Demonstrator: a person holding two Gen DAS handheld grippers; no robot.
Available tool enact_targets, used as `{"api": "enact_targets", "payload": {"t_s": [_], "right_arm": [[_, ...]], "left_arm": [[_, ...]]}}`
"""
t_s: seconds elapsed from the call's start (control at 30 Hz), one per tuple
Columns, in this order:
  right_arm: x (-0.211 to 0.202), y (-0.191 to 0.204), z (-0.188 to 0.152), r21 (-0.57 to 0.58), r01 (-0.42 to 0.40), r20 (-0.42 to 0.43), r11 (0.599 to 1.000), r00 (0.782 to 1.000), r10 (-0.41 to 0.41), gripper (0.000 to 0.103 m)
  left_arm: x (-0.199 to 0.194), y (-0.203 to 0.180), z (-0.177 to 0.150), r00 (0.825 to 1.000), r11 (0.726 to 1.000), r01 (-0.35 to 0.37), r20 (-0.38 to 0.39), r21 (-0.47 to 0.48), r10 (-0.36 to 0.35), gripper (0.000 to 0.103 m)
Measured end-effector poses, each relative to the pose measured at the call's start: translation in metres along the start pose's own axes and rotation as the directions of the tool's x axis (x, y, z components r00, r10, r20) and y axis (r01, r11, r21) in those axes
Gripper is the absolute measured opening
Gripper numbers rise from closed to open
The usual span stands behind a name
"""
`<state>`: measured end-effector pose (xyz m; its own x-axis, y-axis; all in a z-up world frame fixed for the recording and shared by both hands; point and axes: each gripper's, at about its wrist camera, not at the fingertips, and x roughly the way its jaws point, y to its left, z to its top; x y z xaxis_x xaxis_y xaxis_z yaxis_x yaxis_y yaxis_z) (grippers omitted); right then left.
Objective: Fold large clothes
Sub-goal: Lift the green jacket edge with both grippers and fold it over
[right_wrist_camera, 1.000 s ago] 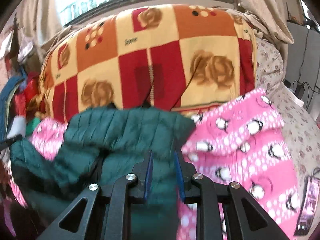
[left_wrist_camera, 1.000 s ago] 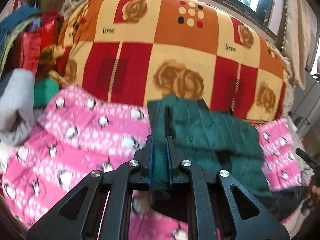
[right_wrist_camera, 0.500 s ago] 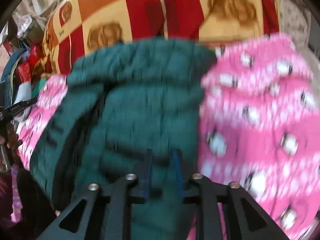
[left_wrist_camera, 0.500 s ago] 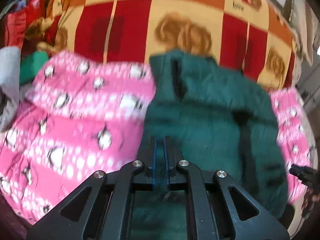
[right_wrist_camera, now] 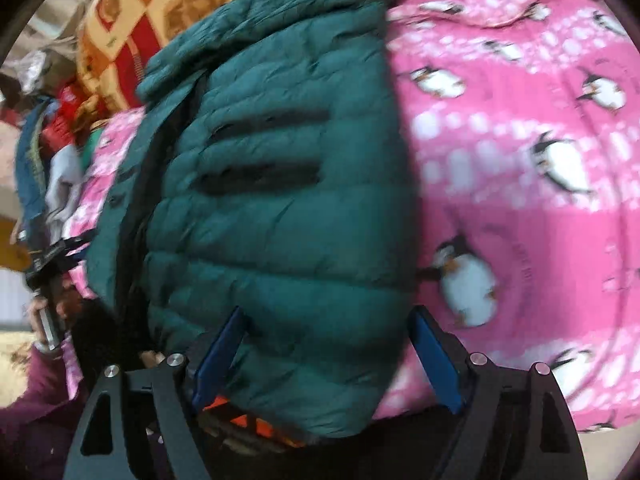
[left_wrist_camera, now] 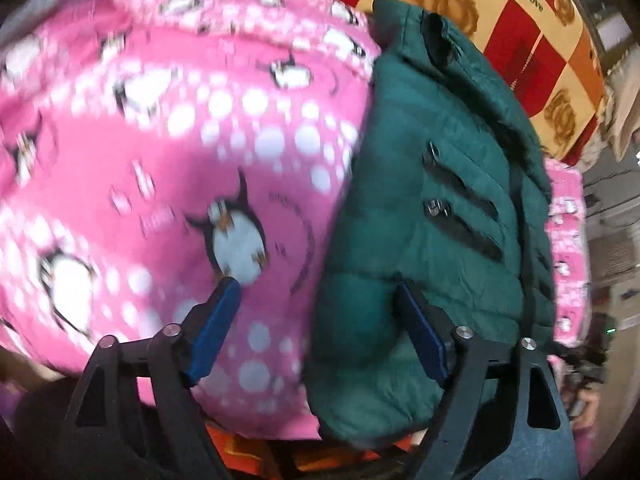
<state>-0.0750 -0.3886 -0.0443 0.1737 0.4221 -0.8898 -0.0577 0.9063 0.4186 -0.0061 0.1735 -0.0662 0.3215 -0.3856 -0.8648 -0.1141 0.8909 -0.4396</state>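
Green quilted jacket (left_wrist_camera: 432, 184) lay folded on the pink penguin blanket (left_wrist_camera: 160, 168); both the left hand-held gripper (left_wrist_camera: 316, 300) and the right hand-held gripper (right_wrist_camera: 328, 332) had just opened wide, gripping nothing.

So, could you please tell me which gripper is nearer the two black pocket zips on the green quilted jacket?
Hard to call: left gripper straddles the jacket's edge, right gripper its middle.

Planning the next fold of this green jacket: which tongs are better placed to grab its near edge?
Right. The right tongs stand open squarely over the green jacket; the left tongs straddle its edge and the pink blanket.
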Motion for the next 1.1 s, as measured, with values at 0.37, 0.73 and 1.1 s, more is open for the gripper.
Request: {"api": "enact_targets", "payload": {"t_s": [0.37, 0.73, 1.1], "right_arm": [[0.008, -0.008, -0.015, 0.024, -0.068, 0.044, 0.997, 0.997, 0.067, 0.069], [-0.046, 0.03, 0.001, -0.136, -0.081, 0.228, 0.987, 0.967, 0.11, 0.018], [-0.1, 0.05, 0.069, -0.148, -0.033, 0.44, 0.988, 0.893, 0.096, 0.018]], "left_arm": [[0.011, -0.034, -0.03, 0.999, 0.988, 0.006, -0.051, 0.153, 0.001, 0.09], [-0.035, -0.071, -0.013, 0.993, 0.978, -0.025, 0.121, 0.209, -0.001, 0.011], [-0.082, -0.117, 0.06, 0.93, 0.978, -0.023, 0.363, 0.209, -0.055, 0.011]]}}
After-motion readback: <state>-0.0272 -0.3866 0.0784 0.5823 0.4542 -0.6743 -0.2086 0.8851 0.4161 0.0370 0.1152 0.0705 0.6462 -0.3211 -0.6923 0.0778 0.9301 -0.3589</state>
